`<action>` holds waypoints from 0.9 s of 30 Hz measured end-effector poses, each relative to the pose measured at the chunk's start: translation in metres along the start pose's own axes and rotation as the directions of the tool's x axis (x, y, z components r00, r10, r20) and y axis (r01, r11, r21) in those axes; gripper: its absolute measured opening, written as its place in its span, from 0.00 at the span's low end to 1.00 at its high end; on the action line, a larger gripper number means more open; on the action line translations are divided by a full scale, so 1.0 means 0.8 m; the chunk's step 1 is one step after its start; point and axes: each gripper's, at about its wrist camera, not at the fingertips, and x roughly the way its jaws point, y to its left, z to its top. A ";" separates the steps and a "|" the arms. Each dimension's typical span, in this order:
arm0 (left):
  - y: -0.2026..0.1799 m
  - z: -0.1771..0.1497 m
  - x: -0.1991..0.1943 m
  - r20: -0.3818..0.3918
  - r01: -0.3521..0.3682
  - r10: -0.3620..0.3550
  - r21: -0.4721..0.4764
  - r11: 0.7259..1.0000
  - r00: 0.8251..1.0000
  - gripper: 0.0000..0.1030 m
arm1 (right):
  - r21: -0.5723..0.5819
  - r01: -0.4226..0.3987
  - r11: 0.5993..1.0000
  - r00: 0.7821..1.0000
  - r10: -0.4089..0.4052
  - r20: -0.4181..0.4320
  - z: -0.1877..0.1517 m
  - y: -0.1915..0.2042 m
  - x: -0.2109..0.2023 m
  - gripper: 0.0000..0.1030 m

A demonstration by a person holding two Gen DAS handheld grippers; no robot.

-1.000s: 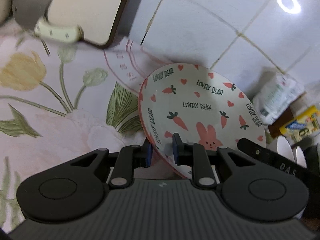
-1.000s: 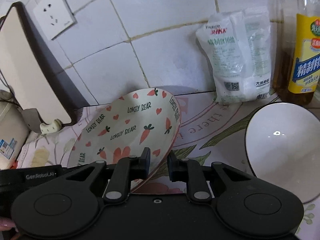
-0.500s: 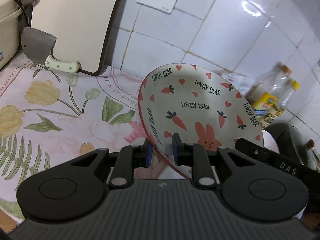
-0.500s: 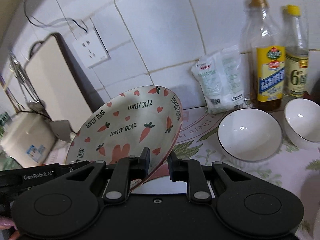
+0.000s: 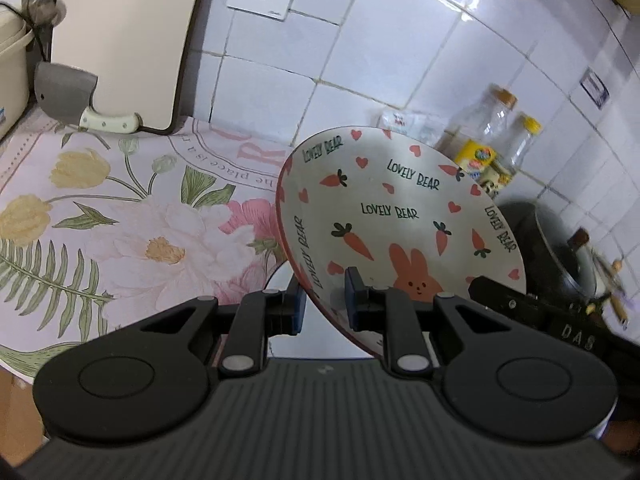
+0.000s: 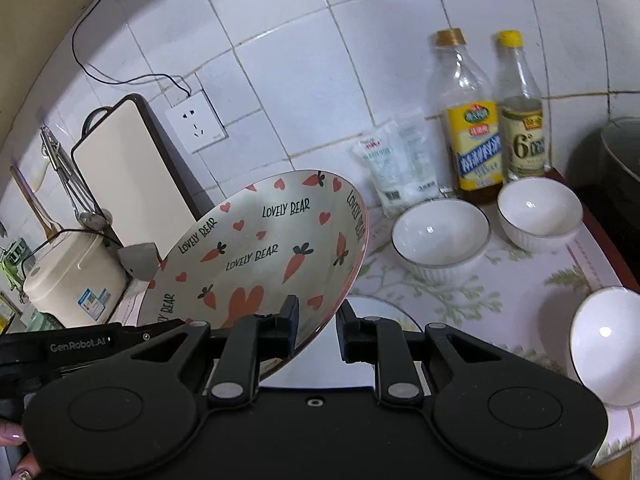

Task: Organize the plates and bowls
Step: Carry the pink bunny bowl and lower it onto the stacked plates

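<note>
plate: carrot-and-rabbit "LOVELY BEAR" plate point(image 5: 400, 220) point(image 6: 256, 256), held off the counter, tilted, one gripper on each side of its rim
left gripper point(image 5: 325, 305): jaws clamped on the plate's near-left rim, one pad under, one on the printed face
right gripper point(image 6: 317, 330): left finger on the plate's inner face at the rim; right finger stands apart from the rim, gap visible, so can't tell if it truly pinches
below plate: a white plate point(image 6: 380, 312) lies flat on the floral mat point(image 5: 120, 216), just under the held one
bowls: three white bowls on the mat to the right, large one point(image 6: 440, 236) beside a smaller one point(image 6: 540, 212), third point(image 6: 608, 344) at the right edge
back wall: two bottles point(image 6: 474, 120) and a white bag point(image 6: 396, 168) against the tiles
left side: cutting board point(image 5: 120, 40) leaning on the wall, cleaver point(image 5: 68, 96) in front of it, rice cooker point(image 6: 76, 276) further left
right side: dark pot point(image 5: 560, 248) past the plate
</note>
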 end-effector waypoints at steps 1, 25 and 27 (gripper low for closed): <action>-0.001 -0.004 -0.001 0.000 -0.003 0.004 0.006 1.000 1.000 0.17 | 0.004 -0.002 1.000 1.000 0.002 -0.007 -0.002 -0.002 -0.001 0.23; 0.016 -0.062 0.055 -0.206 -0.028 0.022 -0.029 0.999 0.978 0.18 | -0.002 0.137 0.991 0.977 -0.136 -0.162 -0.069 -0.024 0.030 0.25; 0.024 -0.065 0.060 -0.222 -0.027 0.015 -0.053 0.998 0.975 0.17 | -0.008 0.137 0.990 0.975 -0.137 -0.173 -0.071 -0.023 0.035 0.25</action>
